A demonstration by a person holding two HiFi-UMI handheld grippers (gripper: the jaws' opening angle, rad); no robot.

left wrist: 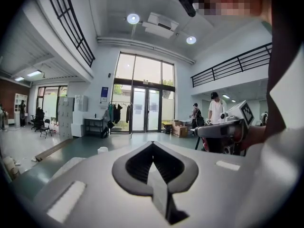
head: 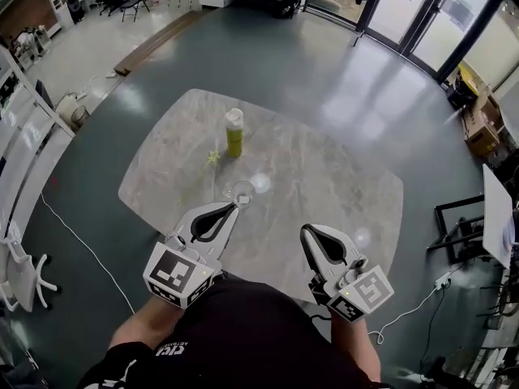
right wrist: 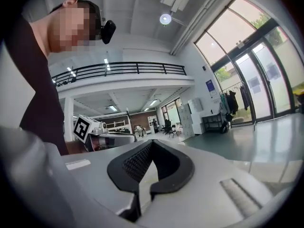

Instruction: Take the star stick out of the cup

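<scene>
Marble desk point(head: 324, 185) carries everything. Left gripper point(head: 234, 208) and right gripper point(head: 307, 232): jaws together, nothing between them, held near the body, probably because nothing remains to grasp. Yellow-green bottle point(head: 234, 134) stands upright. Clear cup point(head: 242, 190) looks empty. Star stick point(head: 212, 157) lies on the desk beside the bottle, outside the cup.
</scene>
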